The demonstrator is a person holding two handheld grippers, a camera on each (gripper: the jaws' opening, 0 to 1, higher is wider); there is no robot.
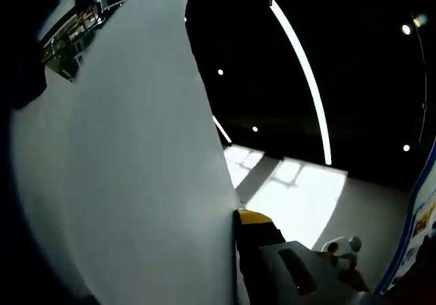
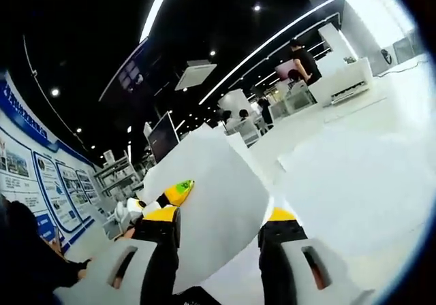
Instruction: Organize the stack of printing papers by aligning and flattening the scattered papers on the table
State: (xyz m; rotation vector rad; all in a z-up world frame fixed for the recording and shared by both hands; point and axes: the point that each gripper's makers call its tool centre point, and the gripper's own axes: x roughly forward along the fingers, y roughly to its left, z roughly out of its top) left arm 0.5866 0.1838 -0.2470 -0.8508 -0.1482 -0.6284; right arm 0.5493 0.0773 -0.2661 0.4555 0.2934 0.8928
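In the left gripper view, our left gripper [image 1: 235, 250] clenches a large white paper sheet [image 1: 136, 182] rising toward 11 o'clock. In the right gripper view, our right gripper [image 2: 221, 227] grasps that sheet between yellow-tipped fingers [image 2: 163, 214]; the white desk [image 2: 354, 175] spreads at 3 o'clock.

We see a dim hall lit from above by long ceiling light strips [image 1: 303, 67] and small spotlights [image 2: 257, 7], their lines bowed by fisheye distortion. The held paper [image 1: 136, 169] reads grey and soft in the left gripper view; the white bench [image 2: 368, 182] glares, washed out, in the right.
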